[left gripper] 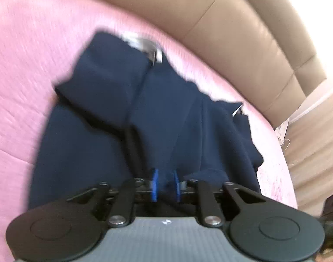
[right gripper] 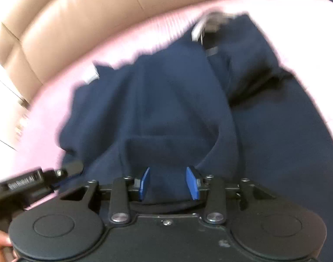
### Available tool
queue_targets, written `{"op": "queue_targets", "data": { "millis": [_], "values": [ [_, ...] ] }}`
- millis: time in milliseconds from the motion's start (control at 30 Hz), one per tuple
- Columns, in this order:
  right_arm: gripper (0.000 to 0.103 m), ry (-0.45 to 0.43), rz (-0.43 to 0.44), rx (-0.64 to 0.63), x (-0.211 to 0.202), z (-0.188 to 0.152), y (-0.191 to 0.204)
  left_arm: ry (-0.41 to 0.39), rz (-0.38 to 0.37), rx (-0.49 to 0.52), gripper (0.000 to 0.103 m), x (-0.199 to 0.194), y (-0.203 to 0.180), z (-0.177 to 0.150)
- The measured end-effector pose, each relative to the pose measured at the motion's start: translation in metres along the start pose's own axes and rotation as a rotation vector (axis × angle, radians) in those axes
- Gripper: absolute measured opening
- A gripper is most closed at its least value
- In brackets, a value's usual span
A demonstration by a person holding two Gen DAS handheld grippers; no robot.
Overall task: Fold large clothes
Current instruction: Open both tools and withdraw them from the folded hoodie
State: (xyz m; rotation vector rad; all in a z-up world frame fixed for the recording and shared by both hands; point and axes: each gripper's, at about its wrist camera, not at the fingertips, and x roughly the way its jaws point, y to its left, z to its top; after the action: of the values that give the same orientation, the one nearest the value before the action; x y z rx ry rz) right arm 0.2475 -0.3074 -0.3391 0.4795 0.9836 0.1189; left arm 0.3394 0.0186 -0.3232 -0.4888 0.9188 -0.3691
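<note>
Two claws: both point down at one navy garment (left gripper: 114,113) spread on a pink cover (left gripper: 24,87)
Left claw (left gripper: 165,185): blue pads a narrow gap apart; navy cloth sits between them, but blur hides whether they pinch it, so I cannot tell
Right claw (right gripper: 169,183): jaws about half parted, a fold of the garment (right gripper: 166,109) lies between the pads, which stand clear of it, released
Garment: bunched in folds from each claw out toward 12 o'clock; pale label (right gripper: 198,29) at its far edge
Left claw in right view: enters at 9 o'clock (right gripper: 70,170), tip against the cloth
Sofa (left gripper: 231,32): tan leather, beyond the cover at 1 o'clock
</note>
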Motion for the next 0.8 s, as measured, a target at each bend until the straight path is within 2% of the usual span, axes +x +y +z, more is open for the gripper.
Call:
{"op": "queue_targets", "data": {
  "millis": [67, 100, 167, 333, 433, 500, 567, 633, 733, 800],
  "values": [
    [0.057, -0.065, 0.017, -0.020, -0.037, -0.007, -0.002, -0.038, 0.045, 0.053, 0.026, -0.030, -0.001, 0.000],
    [0.067, -0.088, 0.016, -0.028, -0.054, -0.014, -0.005, -0.056, 0.083, 0.079, 0.026, -0.047, 0.001, -0.003],
    [0.076, -0.110, 0.009, -0.031, -0.077, -0.028, -0.009, -0.072, 0.178, 0.114, 0.026, -0.080, 0.009, -0.013],
    [0.076, -0.083, -0.078, -0.018, -0.135, -0.075, -0.045, -0.133, 0.444, 0.115, 0.026, -0.166, 0.044, -0.040],
    [0.076, -0.067, -0.148, 0.003, -0.177, -0.100, -0.070, -0.216, 0.584, 0.105, 0.026, -0.237, 0.060, -0.047],
    [0.076, -0.082, -0.185, 0.018, -0.210, -0.111, -0.081, -0.265, 0.649, 0.113, 0.028, -0.281, 0.063, -0.045],
    [0.077, -0.107, -0.229, 0.030, -0.235, -0.121, -0.089, -0.258, 0.633, 0.120, 0.037, -0.310, 0.060, -0.045],
    [0.077, -0.121, -0.266, 0.037, -0.248, -0.131, -0.099, -0.212, 0.532, 0.107, 0.056, -0.317, 0.056, -0.050],
    [0.077, -0.106, -0.306, 0.075, -0.235, -0.143, -0.111, -0.104, 0.294, 0.020, 0.058, -0.285, 0.050, -0.073],
    [0.077, -0.105, -0.306, 0.090, -0.223, -0.151, -0.116, -0.010, 0.191, -0.046, 0.058, -0.246, 0.047, -0.093]
  ]
}}
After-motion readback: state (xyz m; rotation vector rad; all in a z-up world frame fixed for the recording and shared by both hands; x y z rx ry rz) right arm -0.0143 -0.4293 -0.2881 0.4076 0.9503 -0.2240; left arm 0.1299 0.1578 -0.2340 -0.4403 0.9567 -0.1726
